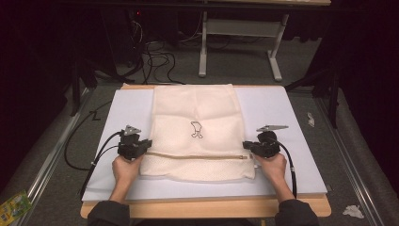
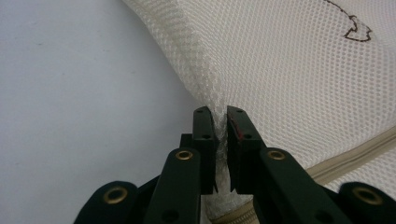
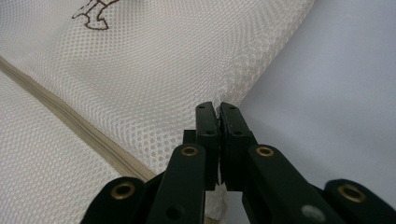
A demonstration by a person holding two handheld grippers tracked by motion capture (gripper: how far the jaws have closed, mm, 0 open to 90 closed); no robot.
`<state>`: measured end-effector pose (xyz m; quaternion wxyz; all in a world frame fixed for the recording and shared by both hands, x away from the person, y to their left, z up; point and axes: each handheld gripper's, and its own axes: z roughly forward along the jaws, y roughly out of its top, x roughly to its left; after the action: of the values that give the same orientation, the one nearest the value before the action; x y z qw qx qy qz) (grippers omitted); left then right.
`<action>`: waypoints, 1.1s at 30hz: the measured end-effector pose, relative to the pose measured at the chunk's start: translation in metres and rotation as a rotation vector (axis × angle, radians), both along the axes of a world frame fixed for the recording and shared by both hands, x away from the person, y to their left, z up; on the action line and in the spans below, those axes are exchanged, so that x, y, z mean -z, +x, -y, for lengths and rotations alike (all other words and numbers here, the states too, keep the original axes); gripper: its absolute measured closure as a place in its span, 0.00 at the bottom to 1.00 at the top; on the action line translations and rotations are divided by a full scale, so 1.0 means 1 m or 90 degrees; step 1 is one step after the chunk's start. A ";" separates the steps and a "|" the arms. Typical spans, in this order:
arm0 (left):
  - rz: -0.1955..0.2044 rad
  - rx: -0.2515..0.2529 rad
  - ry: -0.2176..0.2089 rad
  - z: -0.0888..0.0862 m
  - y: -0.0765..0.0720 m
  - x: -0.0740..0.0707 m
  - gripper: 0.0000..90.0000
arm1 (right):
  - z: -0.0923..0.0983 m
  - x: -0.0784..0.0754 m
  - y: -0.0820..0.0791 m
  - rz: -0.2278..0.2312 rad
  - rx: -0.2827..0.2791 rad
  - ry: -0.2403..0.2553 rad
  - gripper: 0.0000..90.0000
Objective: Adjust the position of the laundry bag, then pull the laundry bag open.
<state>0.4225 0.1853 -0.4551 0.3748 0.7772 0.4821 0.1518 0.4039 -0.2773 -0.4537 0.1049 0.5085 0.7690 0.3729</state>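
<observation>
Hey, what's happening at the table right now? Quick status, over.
Left hand-held gripper shut on mesh laundry bag, left edge. Right hand-held gripper shut on its right edge. Bag flat on white board, zipper closed. Nothing in the way.

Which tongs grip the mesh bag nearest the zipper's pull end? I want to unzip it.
The right tongs: the zipper pull sits at that edge of the mesh bag, far from the left tongs.
</observation>
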 end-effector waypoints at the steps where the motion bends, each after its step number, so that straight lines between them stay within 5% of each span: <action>1: 0.001 0.001 0.003 0.000 0.000 0.001 0.92 | 0.000 0.001 0.000 0.000 0.000 0.000 0.99; 22: 0.031 -0.009 -0.009 -0.004 -0.005 0.007 0.85 | -0.001 0.007 -0.002 0.008 0.011 -0.006 0.92; 33: 0.065 0.012 -0.021 -0.002 -0.017 0.006 0.54 | 0.010 0.005 -0.006 0.015 0.055 0.038 0.62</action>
<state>0.4052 0.1871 -0.4608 0.4133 0.7668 0.4571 0.1798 0.3983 -0.2870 -0.4585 0.1148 0.5395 0.7336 0.3970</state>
